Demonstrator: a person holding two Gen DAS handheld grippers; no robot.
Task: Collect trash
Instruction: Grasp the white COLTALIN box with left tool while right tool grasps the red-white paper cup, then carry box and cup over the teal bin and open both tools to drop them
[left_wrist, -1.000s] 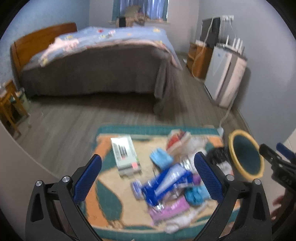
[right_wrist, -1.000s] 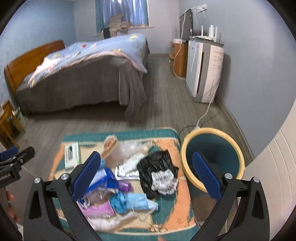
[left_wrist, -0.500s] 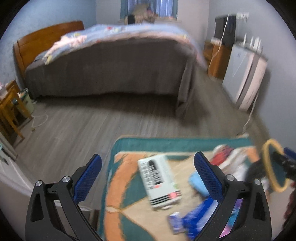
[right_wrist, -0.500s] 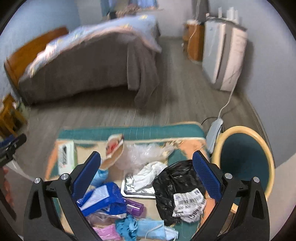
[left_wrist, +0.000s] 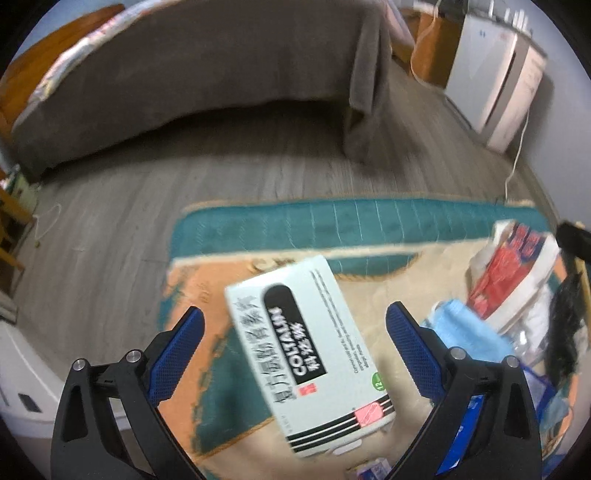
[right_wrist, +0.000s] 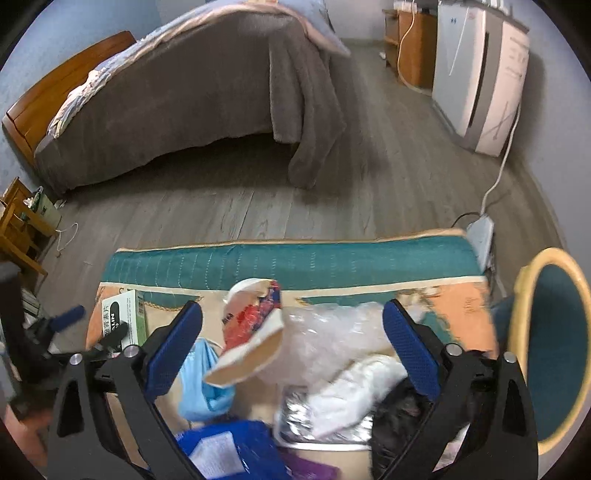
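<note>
Big stuff first: the bed (right_wrist: 207, 99) fills the back of the room, with a wide strip of bare wood floor (right_wrist: 229, 206) between it and the rug's (right_wrist: 295, 260) teal far edge — plenty of room out there. The bin (right_wrist: 554, 343) stands just off the rug's right edge, its yellow rim tipped toward me.

The trash is heaped on the rug. My left gripper (left_wrist: 295, 354) hangs with jaws spread wide, nothing pinched; between them lies the white medicine box (left_wrist: 310, 354), flat, black label up. My right gripper (right_wrist: 291, 350) is over the pile — jaws wide but closing, with a torn red-printed paper cup (right_wrist: 255, 332) and crumpled clear plastic (right_wrist: 332, 332) between them, nothing gripped.
</note>
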